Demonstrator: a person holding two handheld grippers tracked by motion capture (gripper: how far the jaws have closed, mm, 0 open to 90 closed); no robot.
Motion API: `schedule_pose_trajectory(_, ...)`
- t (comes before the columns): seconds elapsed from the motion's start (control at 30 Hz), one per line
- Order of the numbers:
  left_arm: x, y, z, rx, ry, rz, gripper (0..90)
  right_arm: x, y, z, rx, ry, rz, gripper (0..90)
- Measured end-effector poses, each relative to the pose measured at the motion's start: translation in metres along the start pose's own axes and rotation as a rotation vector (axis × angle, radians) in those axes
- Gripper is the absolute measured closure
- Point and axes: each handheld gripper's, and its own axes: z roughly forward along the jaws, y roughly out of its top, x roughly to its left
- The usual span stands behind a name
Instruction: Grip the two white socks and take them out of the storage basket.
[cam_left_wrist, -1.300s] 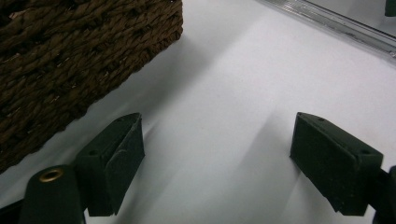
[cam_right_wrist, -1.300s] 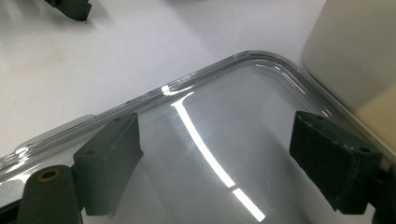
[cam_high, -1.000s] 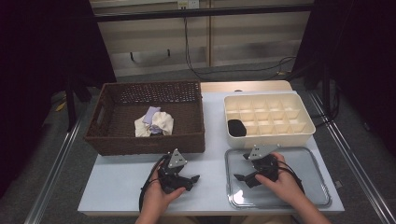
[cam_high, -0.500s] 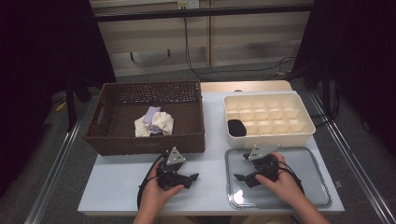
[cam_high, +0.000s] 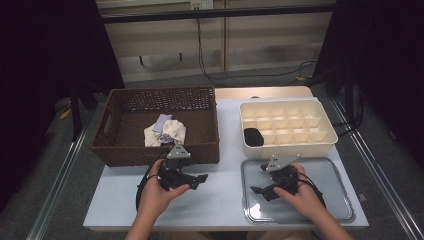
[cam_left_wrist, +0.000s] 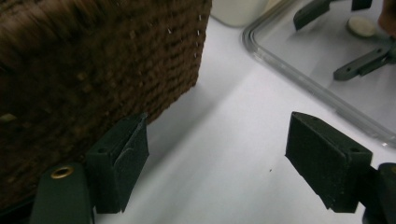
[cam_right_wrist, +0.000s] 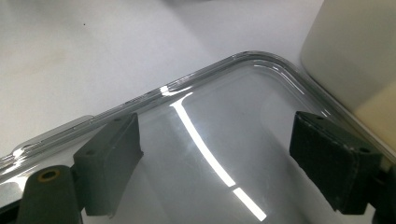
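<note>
Beside basket (cam_high: 155, 127): left gripper (cam_high: 192, 181), jaws wide, empty. Over clear lid (cam_high: 330, 172): right gripper (cam_high: 264, 190), jaws wide, empty. Lid flat on table (cam_high: 225, 165); likely light, stiff, slippery; best gripped at rim.

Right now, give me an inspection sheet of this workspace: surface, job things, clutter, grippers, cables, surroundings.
Surface: white table, bare between the two hands.
Job's things: brown wicker basket at the left holds crumpled cloths, cream and lilac; cream divided box at the right has one dark item in a near-left compartment; clear tray lies in front of the box.
Clutter: nothing seen.
Grippers: left gripper open, nothing between its jaws, beside the basket's near wall; right gripper open above the tray, nothing between its jaws.
Cables: a black cable loops by the left hand; more cables run along the floor behind the table.
Surroundings: pale panelled wall behind, dark at both sides.
</note>
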Motion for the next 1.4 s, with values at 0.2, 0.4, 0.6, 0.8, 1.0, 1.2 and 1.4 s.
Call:
schedule_pose_trajectory(0.2, 0.0, 0.019, -0.011, 0.012, -0.018, 0.007, 21.4, 0.0, 0.0, 0.0, 0.0, 0.0, 0.0, 15.8)
schedule_pose_trajectory(0.4, 0.003, 0.036, -0.024, 0.006, -0.019, 0.012, 21.4, 0.0, 0.0, 0.0, 0.0, 0.0, 0.0, 15.8)
schedule_pose_trajectory(0.6, 0.014, 0.05, -0.038, -0.011, 0.009, 0.012, 21.4, 0.0, 0.0, 0.0, -0.001, 0.0, -0.001, 15.8)
schedule_pose_trajectory(0.8, 0.027, 0.064, -0.045, 0.014, 0.045, 0.008, 21.3, 0.0, 0.0, 0.0, -0.001, -0.001, -0.001, 15.8)
schedule_pose_trajectory(1.0, 0.042, 0.075, -0.045, 0.029, 0.07, -0.004, 21.3, 0.0, 0.0, 0.0, 0.0, -0.001, -0.001, 15.8)
schedule_pose_trajectory(1.2, 0.057, 0.082, -0.042, 0.031, 0.091, -0.025, 21.3, 0.0, 0.0, 0.0, 0.001, 0.0, -0.002, 15.8)
schedule_pose_trajectory(1.4, 0.072, 0.087, -0.038, 0.045, 0.096, -0.054, 21.3, 0.0, 0.0, 0.0, 0.001, 0.0, -0.001, 15.8)
